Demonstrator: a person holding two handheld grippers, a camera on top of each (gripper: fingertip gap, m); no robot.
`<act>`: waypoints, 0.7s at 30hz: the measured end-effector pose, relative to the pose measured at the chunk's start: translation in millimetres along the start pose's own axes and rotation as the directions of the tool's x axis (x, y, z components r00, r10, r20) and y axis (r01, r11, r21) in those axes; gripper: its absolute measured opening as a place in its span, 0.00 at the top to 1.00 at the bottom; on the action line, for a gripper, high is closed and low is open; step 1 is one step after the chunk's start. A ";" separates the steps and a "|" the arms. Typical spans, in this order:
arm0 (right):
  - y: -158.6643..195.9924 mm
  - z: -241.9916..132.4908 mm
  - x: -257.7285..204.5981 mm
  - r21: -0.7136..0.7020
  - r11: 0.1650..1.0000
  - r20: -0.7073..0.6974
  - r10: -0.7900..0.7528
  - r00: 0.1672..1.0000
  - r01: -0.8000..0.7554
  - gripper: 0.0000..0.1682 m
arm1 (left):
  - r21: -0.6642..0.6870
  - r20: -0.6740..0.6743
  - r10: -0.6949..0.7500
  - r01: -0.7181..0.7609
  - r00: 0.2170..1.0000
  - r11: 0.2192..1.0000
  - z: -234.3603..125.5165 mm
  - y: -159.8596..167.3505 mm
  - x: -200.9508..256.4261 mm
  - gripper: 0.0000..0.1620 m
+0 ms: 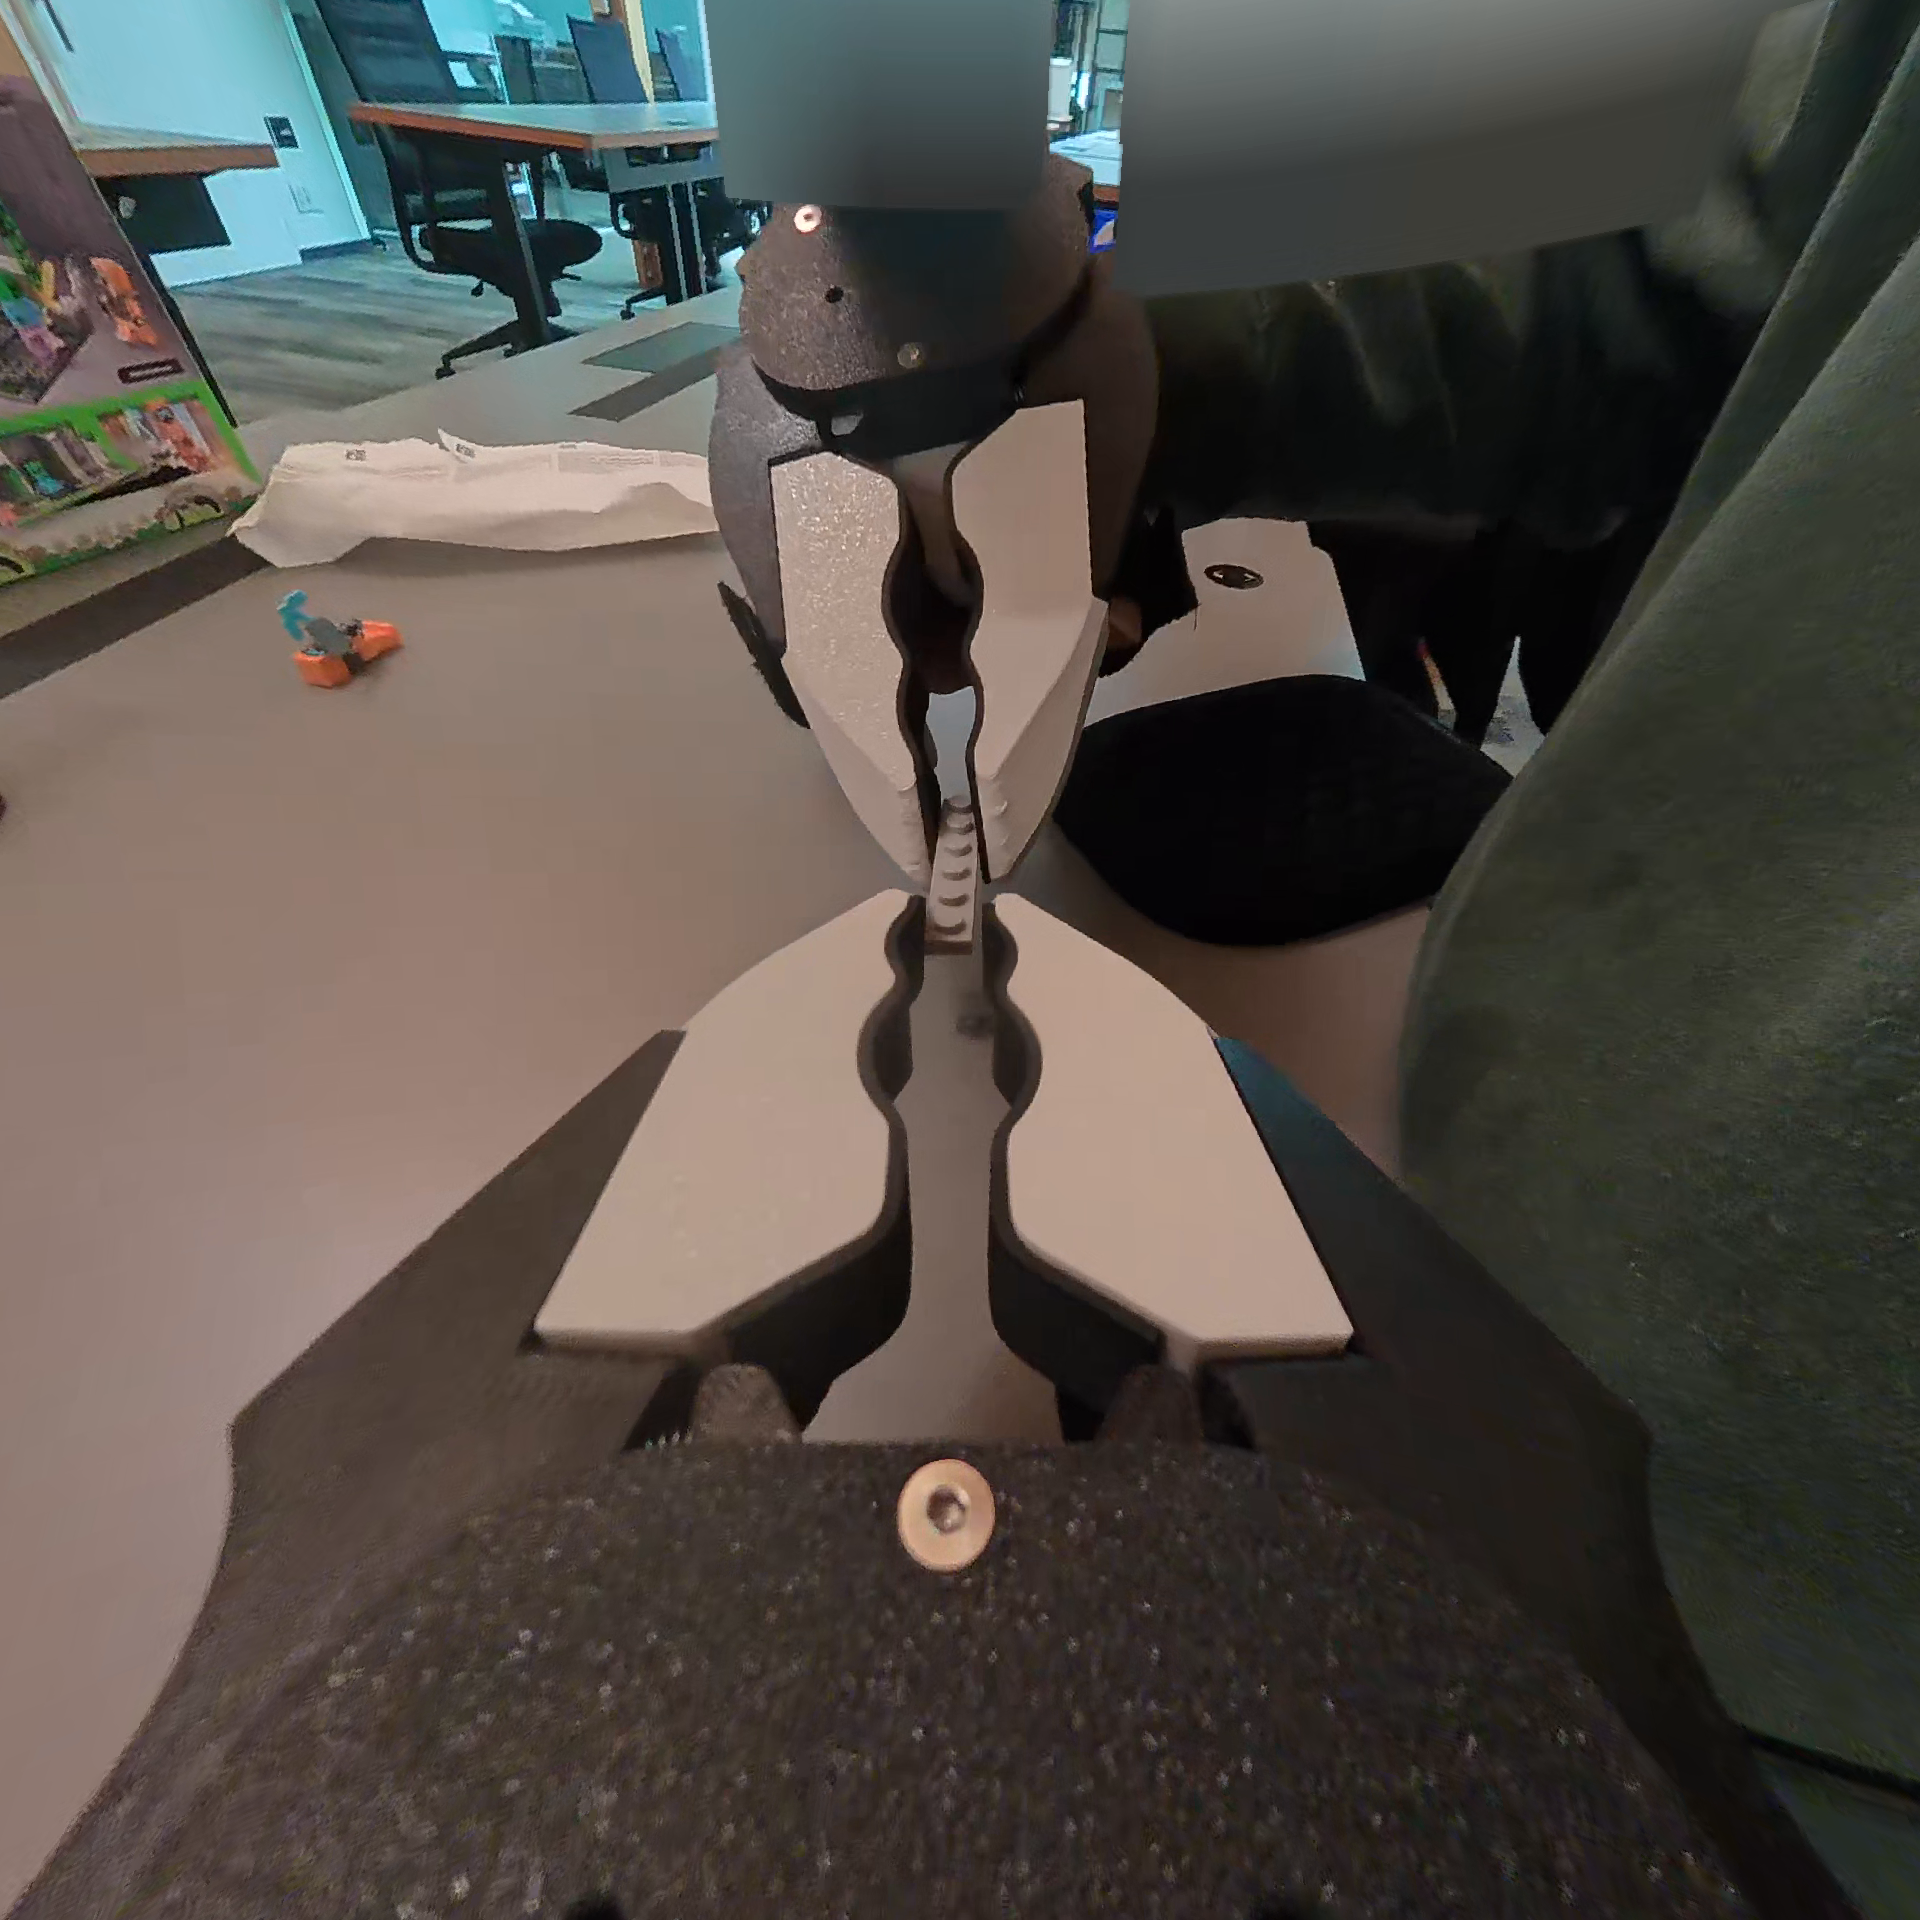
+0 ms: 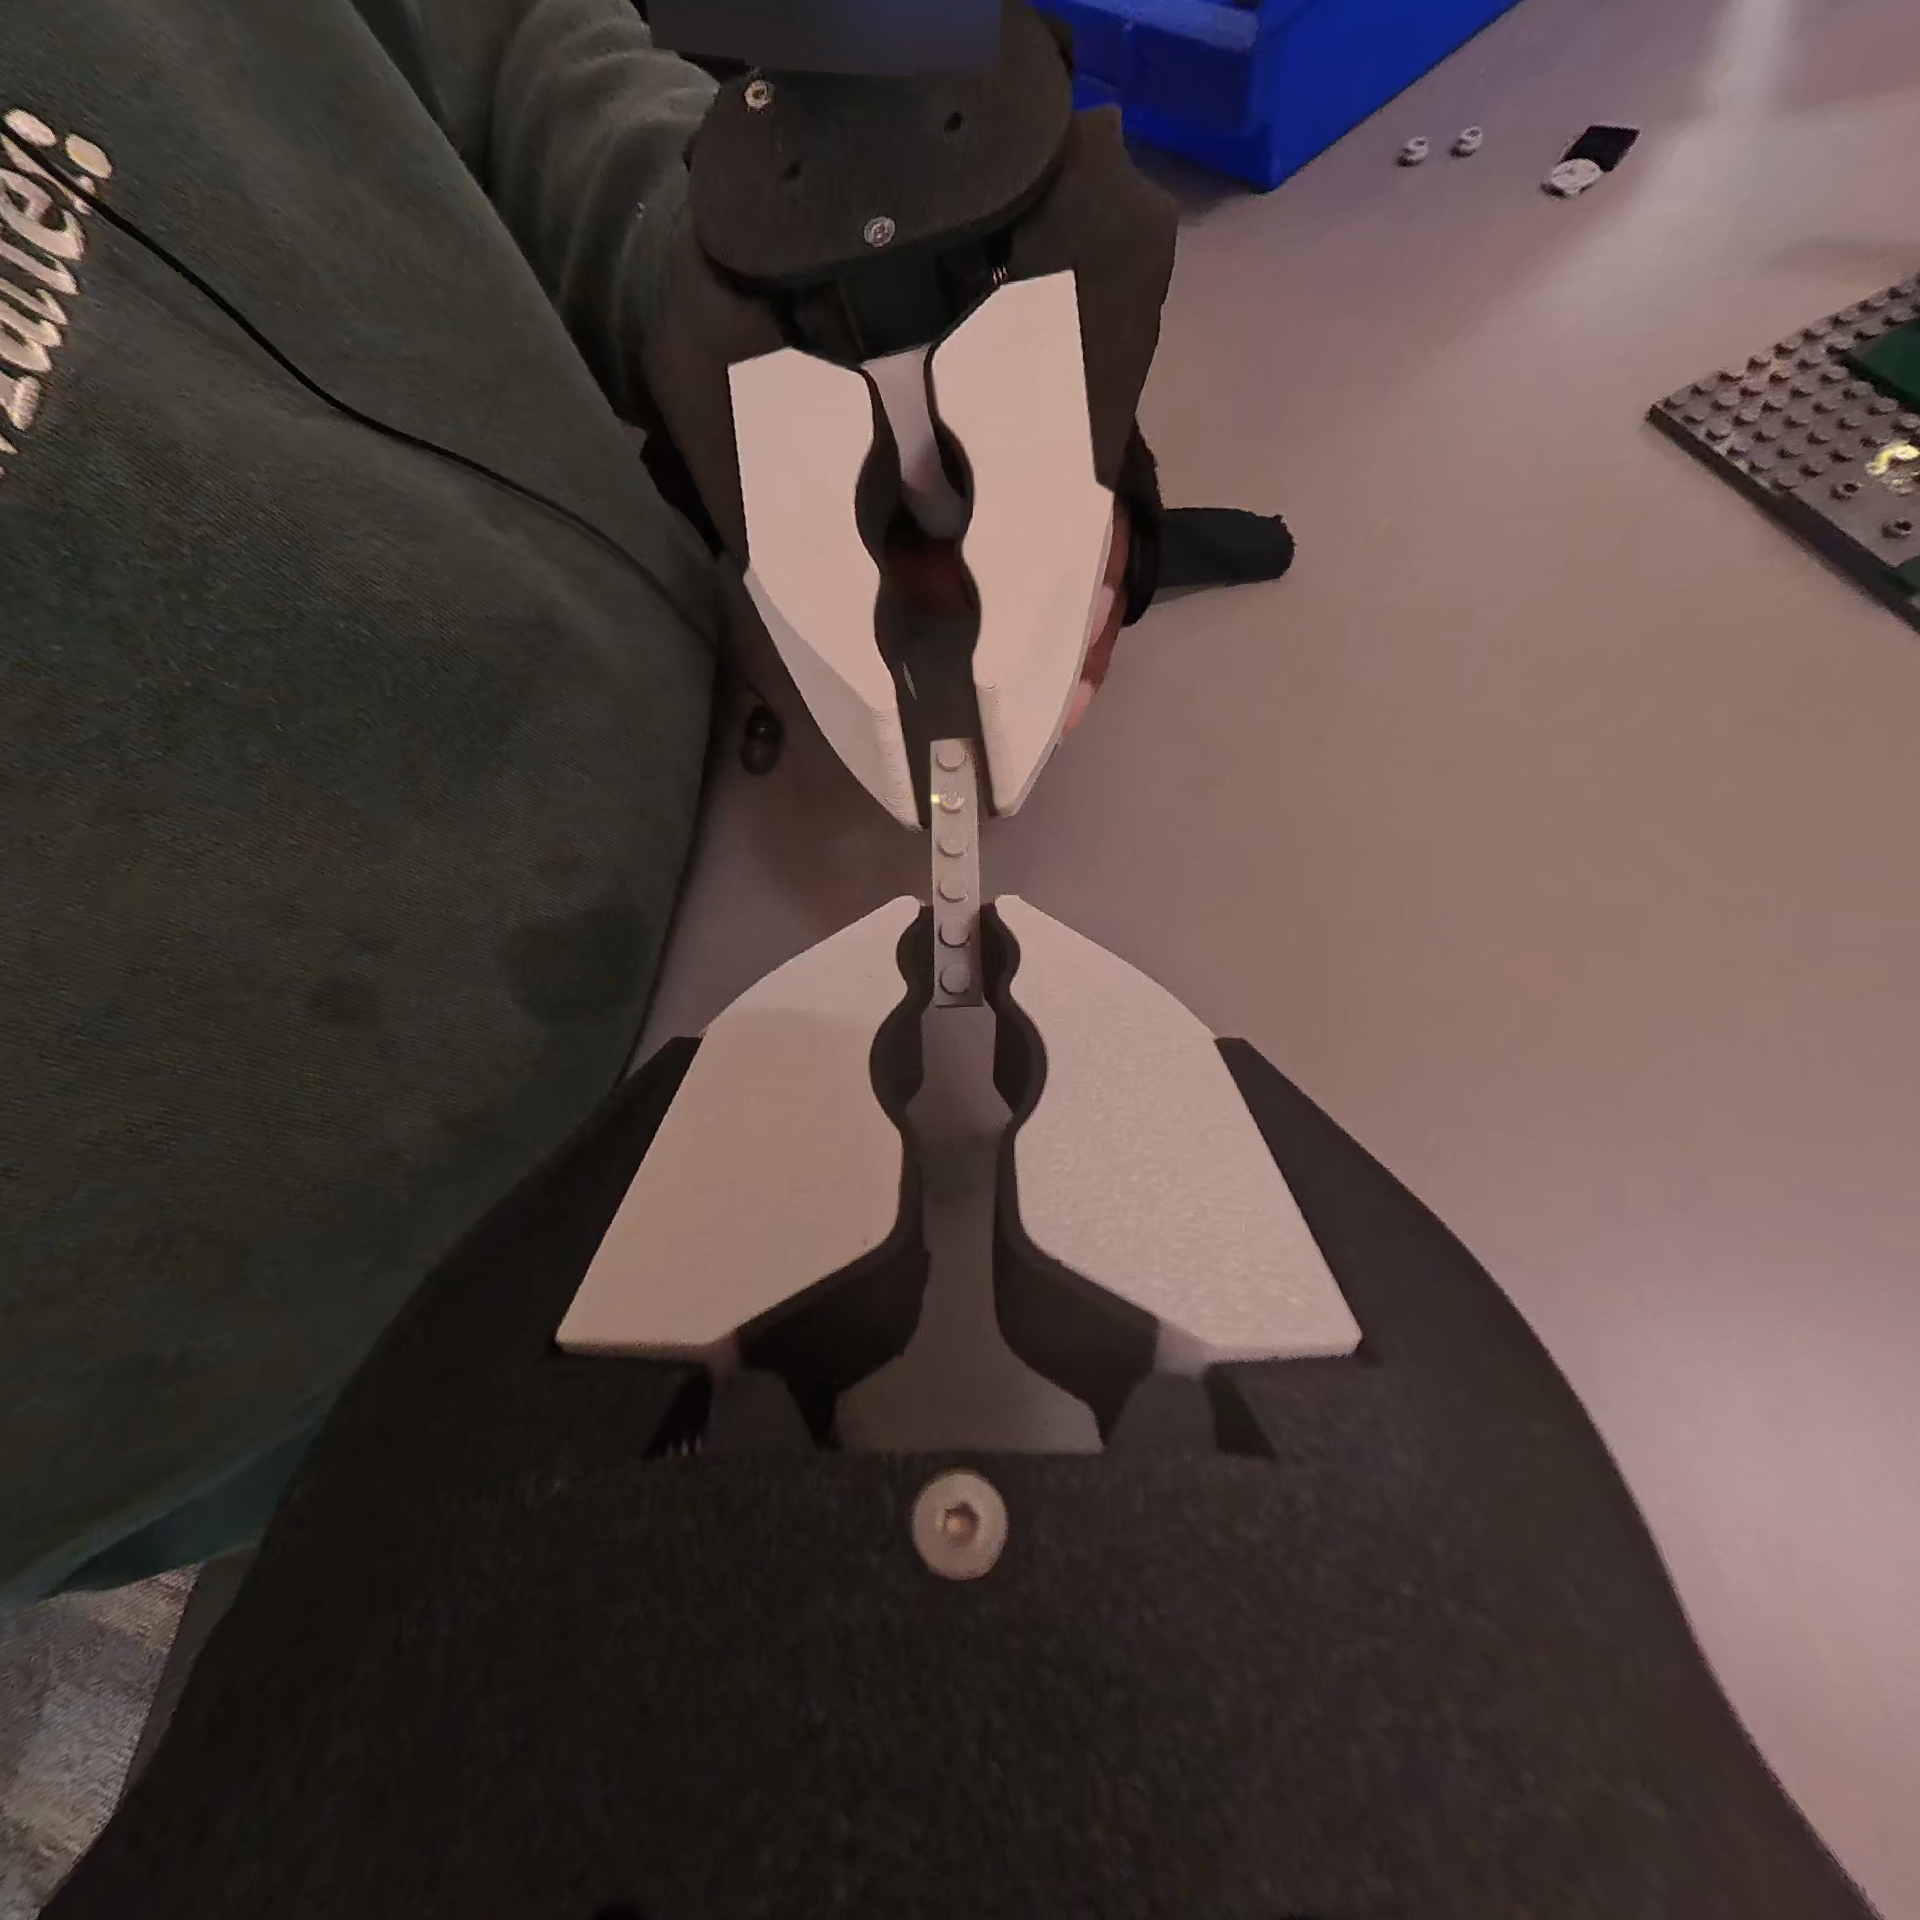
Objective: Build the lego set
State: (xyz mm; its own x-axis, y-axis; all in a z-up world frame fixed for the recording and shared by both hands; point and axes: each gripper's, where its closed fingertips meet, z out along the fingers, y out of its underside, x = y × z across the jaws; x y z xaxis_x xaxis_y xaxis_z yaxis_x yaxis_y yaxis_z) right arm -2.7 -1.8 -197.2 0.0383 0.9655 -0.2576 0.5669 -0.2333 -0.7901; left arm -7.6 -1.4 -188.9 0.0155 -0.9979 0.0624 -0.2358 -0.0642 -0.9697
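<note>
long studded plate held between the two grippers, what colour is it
Light grey plate, clearest in the right wrist view.

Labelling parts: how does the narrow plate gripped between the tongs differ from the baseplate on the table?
Narrow plate: light grey, one stud wide; baseplate: dark grey, many studs wide. Narrow plate is held off the table by left tongs and right tongs, one at each end; baseplate lies flat, untouched. Both are studded.

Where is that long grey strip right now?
In both wrist views the grey strip hangs mid-frame above the table, bridging the tips of the left gripper and right gripper.
</note>
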 end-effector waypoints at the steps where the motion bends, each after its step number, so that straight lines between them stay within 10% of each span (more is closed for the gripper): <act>1: -0.4 0.7 -0.8 -0.001 1.000 0.002 -0.005 1.000 0.005 0.95 | 0.008 0.001 0.004 -0.004 1.000 1.000 -0.2 -1.4 0.8 0.95; 10: -8.7 -5.1 1.2 0.043 0.998 -0.045 -0.042 0.998 0.044 0.94 | 0.060 -0.004 -0.018 0.018 1.000 0.998 -7.3 -11.5 -1.6 0.95; 21: 83.1 10.3 -3.0 -0.338 0.941 -0.347 -0.142 0.927 0.018 0.83 | 0.044 0.092 -0.045 0.041 0.995 0.998 -16.3 -1.5 -27.4 0.95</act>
State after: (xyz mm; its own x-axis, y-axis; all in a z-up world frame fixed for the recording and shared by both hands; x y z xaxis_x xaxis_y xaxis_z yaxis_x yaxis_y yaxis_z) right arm 35.9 -25.3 -267.8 0.2405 0.9683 0.0669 0.8122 -0.1631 -0.5601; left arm -23.5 26.0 -185.2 0.1158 -0.9897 0.0836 -0.1918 -0.1049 -0.9758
